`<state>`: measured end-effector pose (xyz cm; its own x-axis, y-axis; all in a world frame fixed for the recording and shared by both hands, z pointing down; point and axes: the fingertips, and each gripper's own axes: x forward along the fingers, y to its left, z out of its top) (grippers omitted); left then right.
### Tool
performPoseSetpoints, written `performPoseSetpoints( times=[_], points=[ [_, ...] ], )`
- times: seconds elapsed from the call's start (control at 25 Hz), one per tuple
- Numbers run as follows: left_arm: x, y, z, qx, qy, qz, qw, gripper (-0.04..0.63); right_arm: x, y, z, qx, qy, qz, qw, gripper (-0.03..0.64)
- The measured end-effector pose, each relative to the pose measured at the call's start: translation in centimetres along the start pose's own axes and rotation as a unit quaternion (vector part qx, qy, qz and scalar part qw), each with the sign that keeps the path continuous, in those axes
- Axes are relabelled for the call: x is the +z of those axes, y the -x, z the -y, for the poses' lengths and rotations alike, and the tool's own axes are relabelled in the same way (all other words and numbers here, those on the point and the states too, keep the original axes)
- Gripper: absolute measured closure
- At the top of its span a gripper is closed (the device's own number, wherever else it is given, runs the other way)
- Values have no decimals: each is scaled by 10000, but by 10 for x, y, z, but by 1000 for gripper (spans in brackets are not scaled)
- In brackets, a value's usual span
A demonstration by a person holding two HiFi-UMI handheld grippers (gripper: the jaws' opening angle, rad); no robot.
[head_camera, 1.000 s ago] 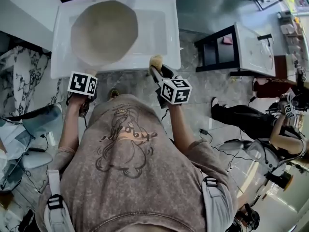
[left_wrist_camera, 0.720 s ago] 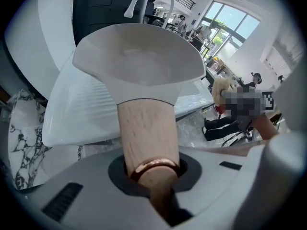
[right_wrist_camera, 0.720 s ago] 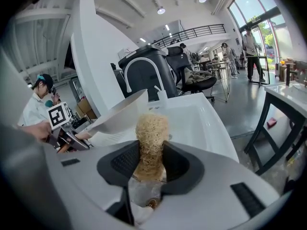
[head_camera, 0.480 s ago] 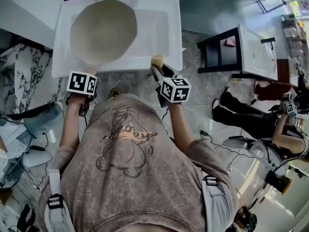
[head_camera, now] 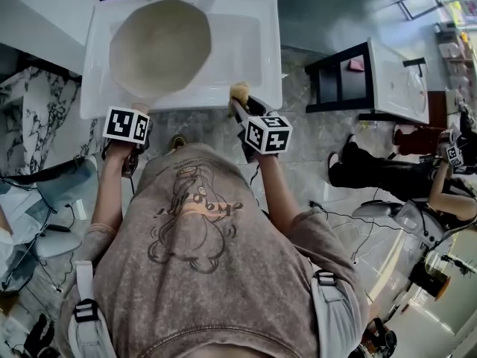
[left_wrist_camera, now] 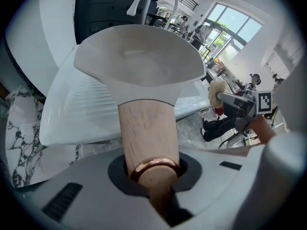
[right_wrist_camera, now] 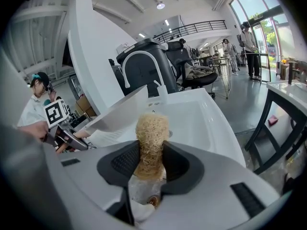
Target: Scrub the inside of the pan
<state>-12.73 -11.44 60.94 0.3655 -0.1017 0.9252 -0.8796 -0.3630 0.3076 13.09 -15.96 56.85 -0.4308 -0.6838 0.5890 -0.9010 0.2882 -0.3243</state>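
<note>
Fingers (right_wrist_camera: 122, 163) still around scrubber (right_wrist_camera: 151, 140), pan handle (left_wrist_camera: 147, 133).

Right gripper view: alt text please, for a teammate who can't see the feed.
The right gripper is shut on a tan, fibrous scrubbing pad that stands up between its dark jaws. Beyond it lie a white rectangular sink and, to the left, a pale pan, which the pad is not touching.

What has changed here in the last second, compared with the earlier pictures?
Almost nothing. The right claw, shut on the scrubber, seems to have edged slightly toward the sink; the scrubber is not yet in the pan. The left claw stays shut on the handle, holding the pan over the sink as before.
</note>
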Motion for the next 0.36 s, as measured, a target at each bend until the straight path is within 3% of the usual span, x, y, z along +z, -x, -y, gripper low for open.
performPoseSetpoints(
  times=[0.36],
  points=[
    [0, -1, -6, 20, 19, -43, 10000, 543, -1, -6, -6, 33, 13, -71, 10000, 465]
  ],
)
